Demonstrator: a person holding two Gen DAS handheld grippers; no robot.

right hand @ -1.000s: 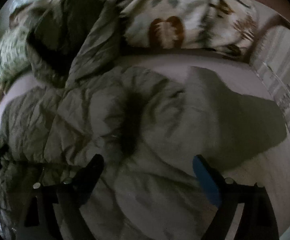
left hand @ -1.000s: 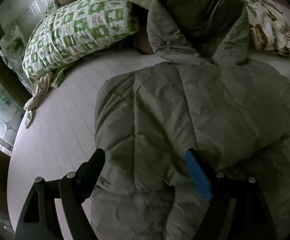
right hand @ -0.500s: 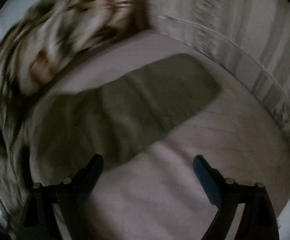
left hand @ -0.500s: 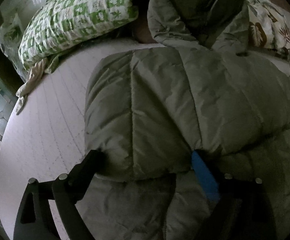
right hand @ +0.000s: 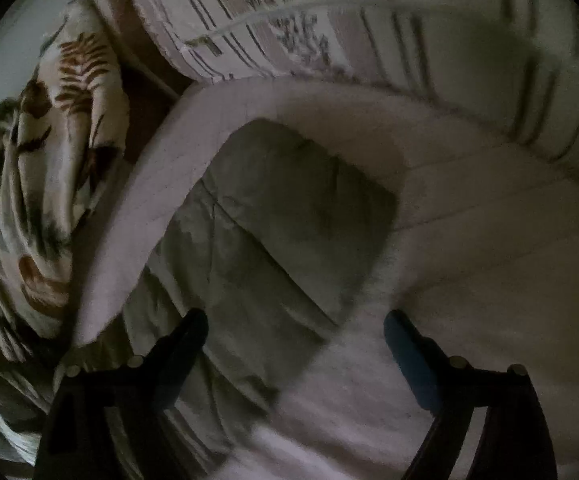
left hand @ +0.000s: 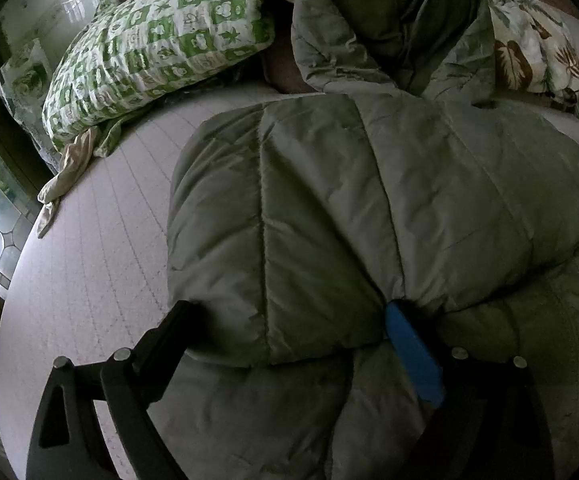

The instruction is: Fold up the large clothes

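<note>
An olive quilted puffer jacket (left hand: 369, 200) lies on the bed, one side folded over its body and its hood (left hand: 389, 20) bunched at the far end. My left gripper (left hand: 289, 310) hangs low over the near edge of that folded part. Its jaws are opening, and the fold's edge lies between the fingers without being pinched. In the right wrist view the jacket's sleeve (right hand: 281, 208) stretches flat across the sheet. My right gripper (right hand: 295, 320) hovers above the sleeve's near part. Its jaws stand wide and are closing slightly, gripping nothing.
A green-checked pillow (left hand: 157, 52) and a leaf-print blanket (left hand: 529, 52) lie at the head of the bed. The pale sheet (left hand: 89, 260) shows left of the jacket. A striped padded cover (right hand: 329, 20) borders the sleeve's far side, with the leaf blanket (right hand: 61, 120) at left.
My left gripper sank slightly and its jaws spread wider around the fold. My right gripper swept from the jacket's body out to the stretched sleeve, rolling as it went.
</note>
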